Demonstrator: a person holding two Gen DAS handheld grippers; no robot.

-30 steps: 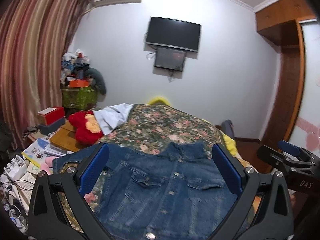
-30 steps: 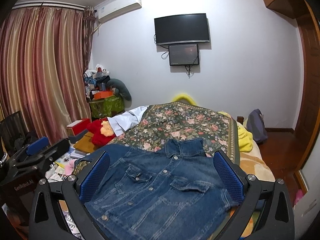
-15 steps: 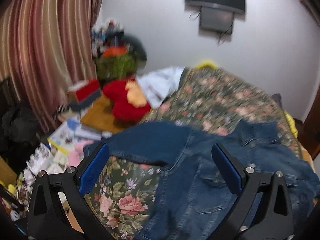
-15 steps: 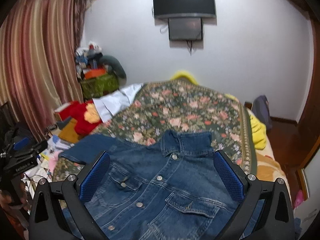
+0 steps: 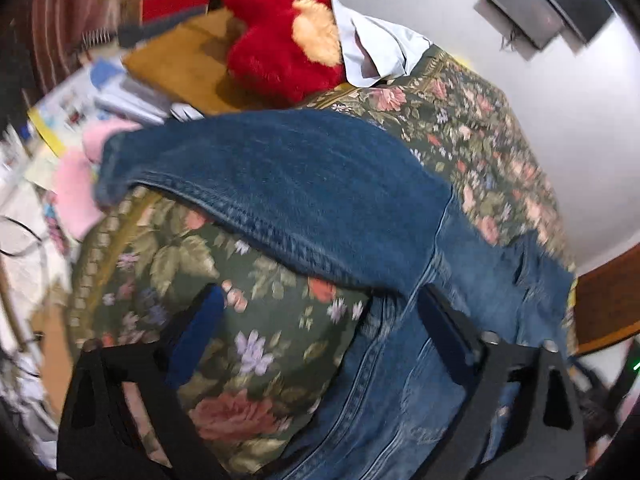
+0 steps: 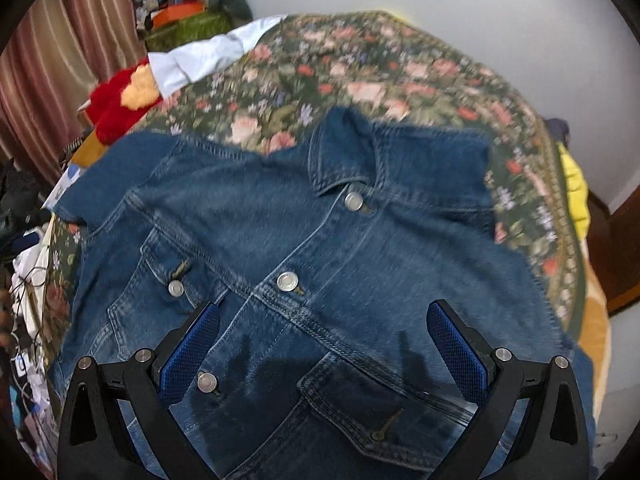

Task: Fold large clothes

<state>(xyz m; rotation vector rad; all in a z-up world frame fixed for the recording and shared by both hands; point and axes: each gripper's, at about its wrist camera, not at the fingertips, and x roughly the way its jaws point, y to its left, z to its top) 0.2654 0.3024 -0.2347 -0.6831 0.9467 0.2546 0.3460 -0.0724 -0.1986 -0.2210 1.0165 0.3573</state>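
A blue denim jacket (image 6: pixel 312 248) lies front up, buttoned, on a floral bedspread (image 6: pixel 360 72), collar toward the far wall. In the left wrist view its sleeve (image 5: pixel 288 176) stretches left to the bed's edge. My left gripper (image 5: pixel 320 320) is open and empty, low over the bedspread just below the sleeve and beside the jacket's side. My right gripper (image 6: pixel 324 328) is open and empty, close above the jacket's chest near the right pocket (image 6: pixel 380 400).
A red and yellow plush toy (image 5: pixel 288 44) and a white garment (image 5: pixel 380 48) lie at the bed's left side. Books, papers and pink items (image 5: pixel 80 152) clutter the floor left of the bed. A yellow cloth (image 6: pixel 576 188) hangs off the right edge.
Both grippers have dropped and tilted down toward the bed. The left one swung left to the sleeve; the right one closed in over the jacket's front. Both stay open.
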